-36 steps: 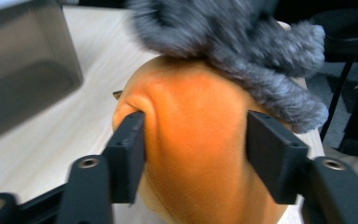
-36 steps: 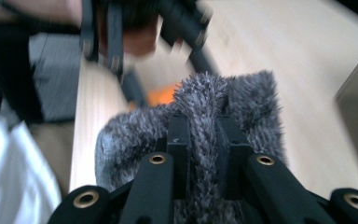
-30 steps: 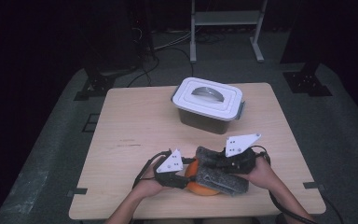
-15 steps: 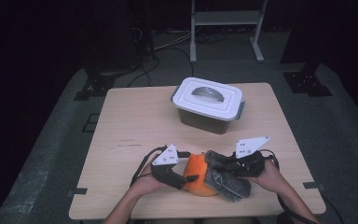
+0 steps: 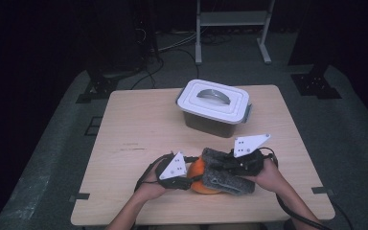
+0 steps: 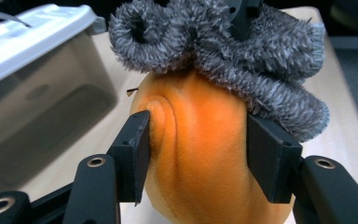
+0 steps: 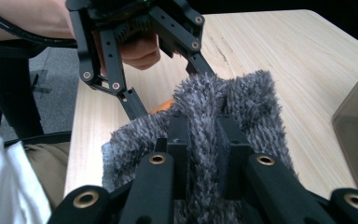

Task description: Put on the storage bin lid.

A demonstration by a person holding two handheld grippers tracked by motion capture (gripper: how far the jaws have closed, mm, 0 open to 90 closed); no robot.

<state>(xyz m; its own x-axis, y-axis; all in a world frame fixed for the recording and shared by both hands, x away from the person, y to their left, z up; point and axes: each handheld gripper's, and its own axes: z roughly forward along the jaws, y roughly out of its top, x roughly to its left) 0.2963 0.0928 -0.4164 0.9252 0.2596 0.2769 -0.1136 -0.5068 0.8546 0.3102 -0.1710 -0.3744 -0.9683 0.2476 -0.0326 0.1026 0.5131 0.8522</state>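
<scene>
Left gripper [image 6: 198, 161] jaws have just been closing and now clamp the orange plush ball [image 6: 200, 154] between them. Right gripper [image 7: 200, 140] pinches the grey fleece cloth [image 7: 223, 107] draped at the ball's 12 o'clock, on the table [image 5: 139, 124] near edge.

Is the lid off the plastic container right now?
No, the white lid sits closed on the container in the high view.
</scene>
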